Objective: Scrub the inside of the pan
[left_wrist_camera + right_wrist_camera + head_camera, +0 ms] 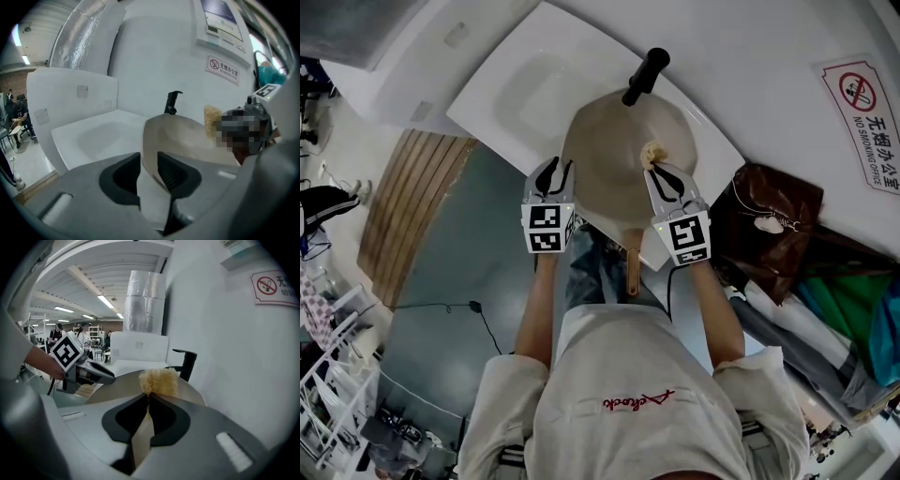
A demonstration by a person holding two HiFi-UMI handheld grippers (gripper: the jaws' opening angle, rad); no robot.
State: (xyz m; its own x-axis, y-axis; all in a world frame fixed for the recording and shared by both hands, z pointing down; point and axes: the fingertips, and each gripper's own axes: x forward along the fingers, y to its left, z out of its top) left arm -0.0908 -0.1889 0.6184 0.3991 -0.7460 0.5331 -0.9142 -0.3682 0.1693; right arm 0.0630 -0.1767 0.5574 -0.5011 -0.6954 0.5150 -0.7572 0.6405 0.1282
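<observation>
Head view: right claw (666, 176) clamps a brush (652, 153) at the pan (614, 155); left claw (555, 173) gapes astride its rim; scrubbing seems barely started.

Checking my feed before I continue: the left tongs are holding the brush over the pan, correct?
No, the right tongs hold the brush over the pan, as the right gripper view shows. The left tongs stand open.
</observation>
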